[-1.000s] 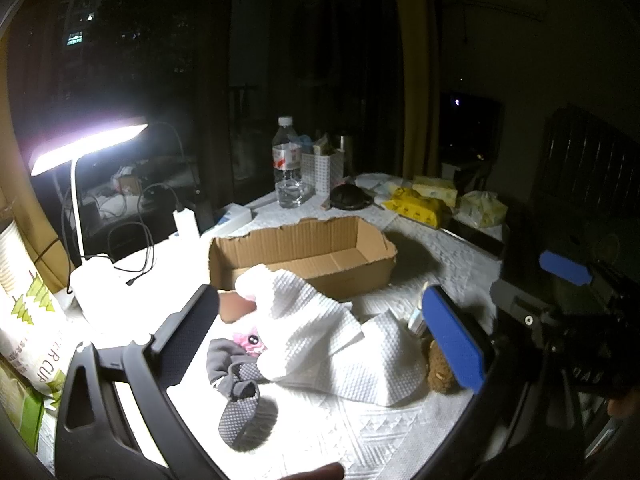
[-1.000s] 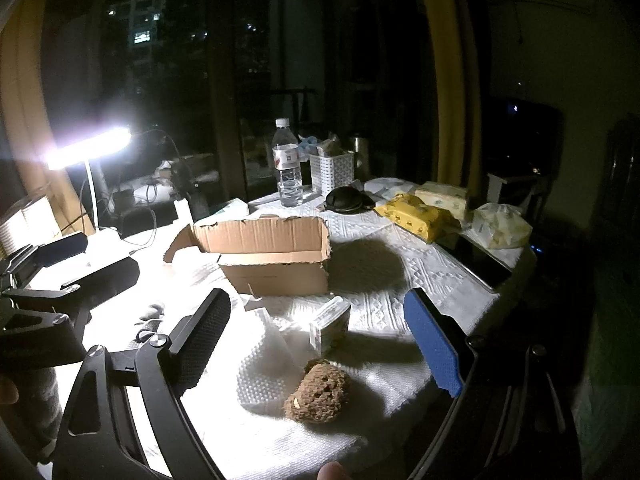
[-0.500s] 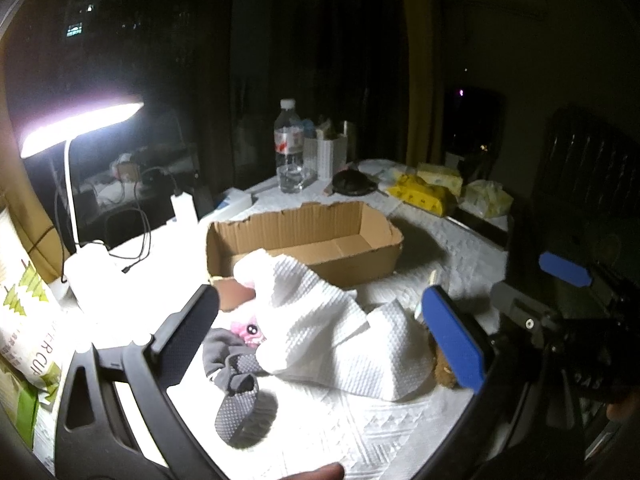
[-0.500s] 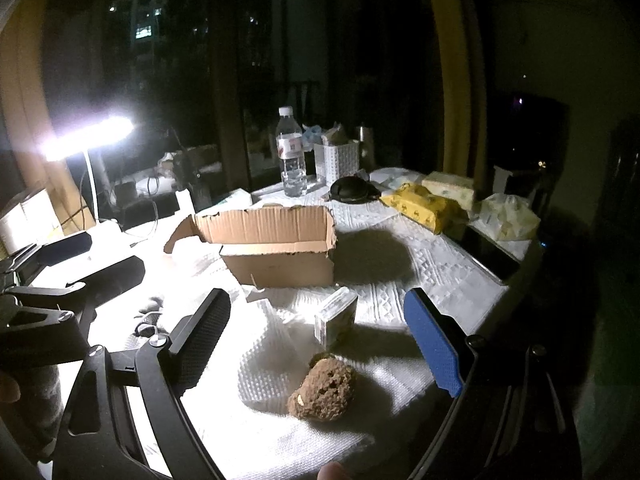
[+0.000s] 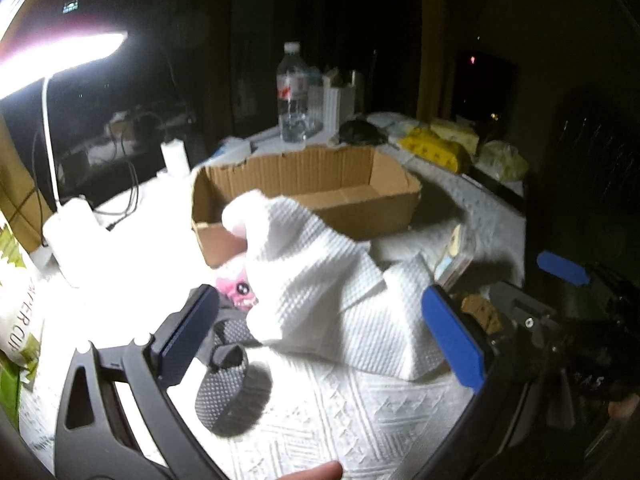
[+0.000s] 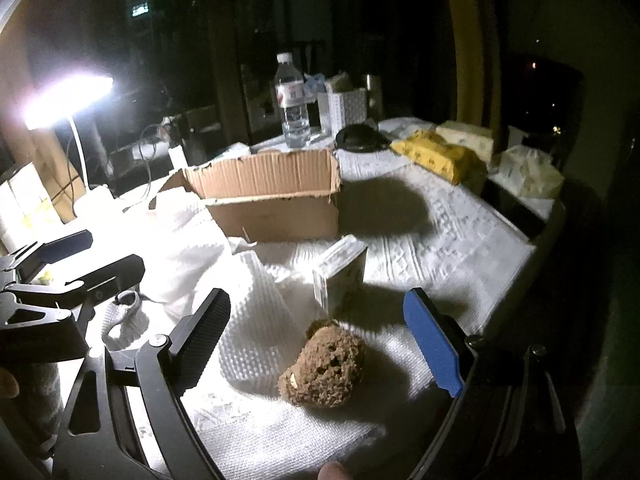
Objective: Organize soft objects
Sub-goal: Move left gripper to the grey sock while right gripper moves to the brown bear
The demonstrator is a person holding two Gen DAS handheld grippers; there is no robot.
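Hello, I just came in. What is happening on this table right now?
A person holds tongs in each hand over a table of soft things. Both tongs are open and hold nothing. The left tongs point at a crumpled white towel, with a grey sock and a pink toy beside it. The right tongs frame a brown sponge lying on the towel. The cardboard box behind looks empty.

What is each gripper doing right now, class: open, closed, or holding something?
Left gripper: open, holding nothing, above the white towel.
Right gripper: open, holding nothing, brown sponge lies between its fingers.
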